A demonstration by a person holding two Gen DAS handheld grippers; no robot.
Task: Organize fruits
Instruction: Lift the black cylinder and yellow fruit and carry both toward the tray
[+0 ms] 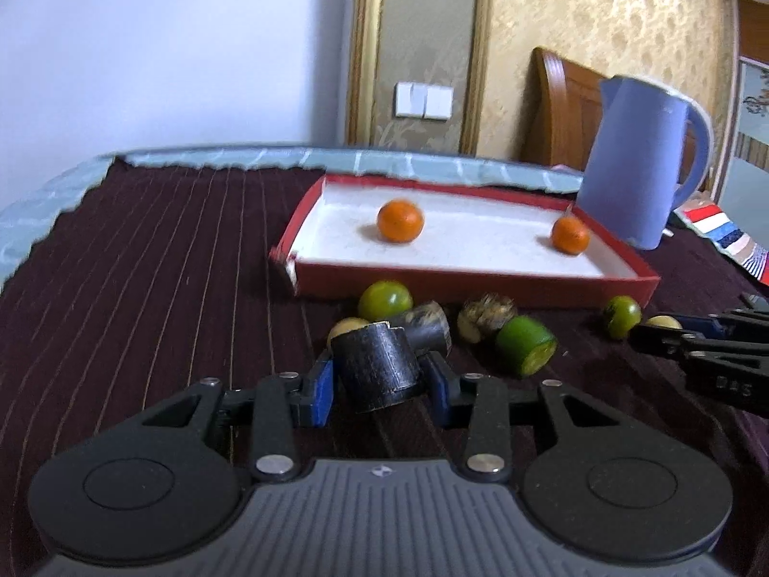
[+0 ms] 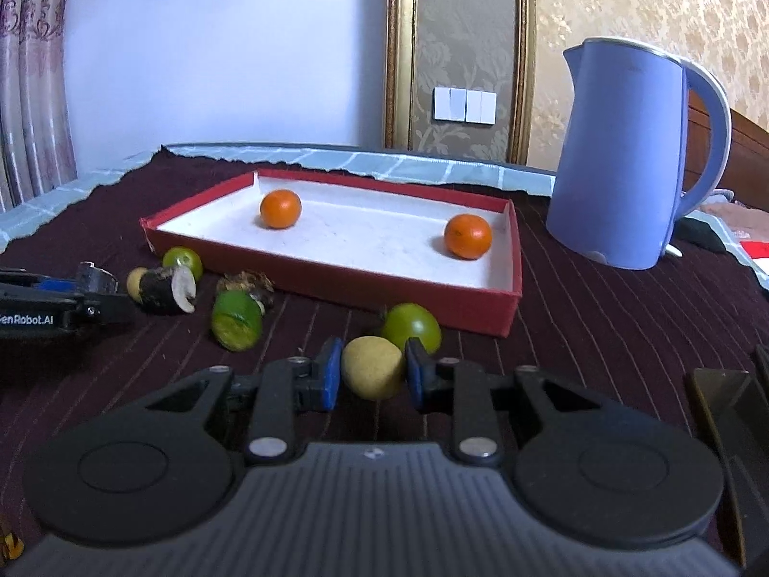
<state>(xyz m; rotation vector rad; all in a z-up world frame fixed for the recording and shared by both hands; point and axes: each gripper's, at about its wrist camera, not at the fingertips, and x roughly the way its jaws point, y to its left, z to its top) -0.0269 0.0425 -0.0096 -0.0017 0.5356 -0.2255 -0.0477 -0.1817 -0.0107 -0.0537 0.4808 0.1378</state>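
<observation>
A red tray [image 1: 471,283] [image 2: 346,283] with a white floor holds two oranges [image 1: 400,220] [image 2: 467,236]. Loose fruit lies in front of it on the dark cloth. My left gripper [image 1: 379,384] is shut on a black cane piece [image 1: 377,368]; a second black piece [image 1: 425,329] lies just behind it. My right gripper [image 2: 372,375] is shut on a pale yellow fruit [image 2: 372,368], with a green fruit [image 2: 413,327] right behind it. A green cut piece [image 1: 526,346] [image 2: 236,319], a brown husked fruit [image 1: 488,319] and another green fruit [image 1: 384,299] lie between the grippers.
A blue kettle [image 1: 639,163] [image 2: 629,158] stands right of the tray. The dark striped cloth [image 1: 144,288] covers the table, with a light blue edge at the back. A folded striped cloth [image 1: 721,233] lies at the far right. A dark object [image 2: 730,408] sits at the right edge.
</observation>
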